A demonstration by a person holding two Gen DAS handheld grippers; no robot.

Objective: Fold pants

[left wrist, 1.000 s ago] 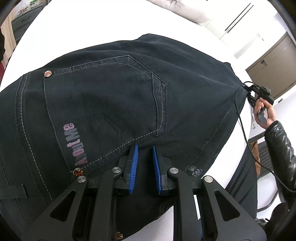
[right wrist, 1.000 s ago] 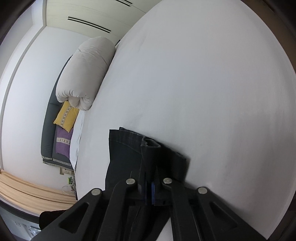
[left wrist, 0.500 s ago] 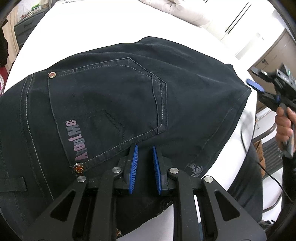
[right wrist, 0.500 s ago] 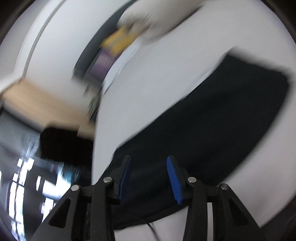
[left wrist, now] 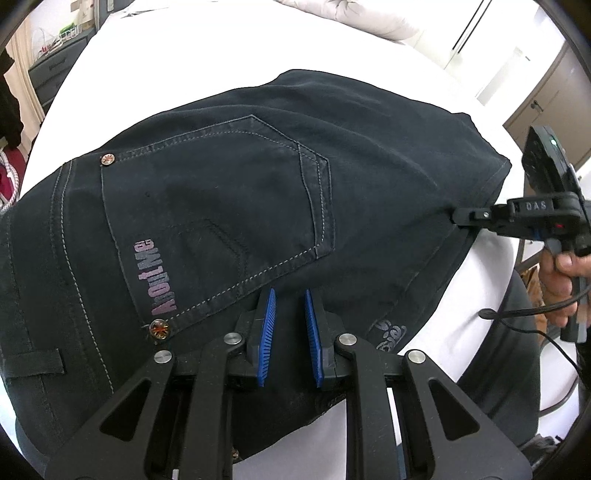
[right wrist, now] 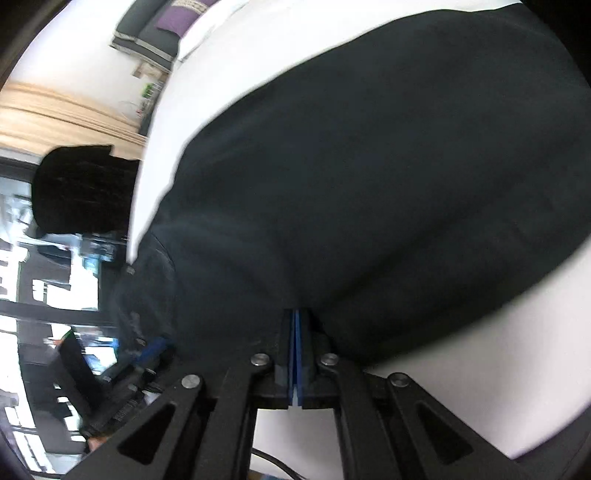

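Note:
Dark navy jeans (left wrist: 258,192) lie folded on a white bed (left wrist: 192,55), back pocket with an "AboutMe" print facing up. My left gripper (left wrist: 288,299) is open, its blue pads just above the fabric below the pocket, holding nothing. My right gripper (left wrist: 456,216) shows at the right in the left wrist view, its tips at the jeans' right edge. In the right wrist view the jeans (right wrist: 369,166) fill the frame and the right gripper (right wrist: 297,317) has its blue pads pressed together at the near edge of the fabric.
A rolled white duvet (left wrist: 369,18) lies at the far end of the bed. A wooden cabinet (left wrist: 546,96) stands at the right. Pillows (right wrist: 166,26) lie beyond the bed in the right wrist view. A cable (left wrist: 524,314) hangs from the right gripper.
The right gripper let go of the folded leg end, swung round open, and has now shut at the jeans' right edge. The left gripper has stayed open in place.

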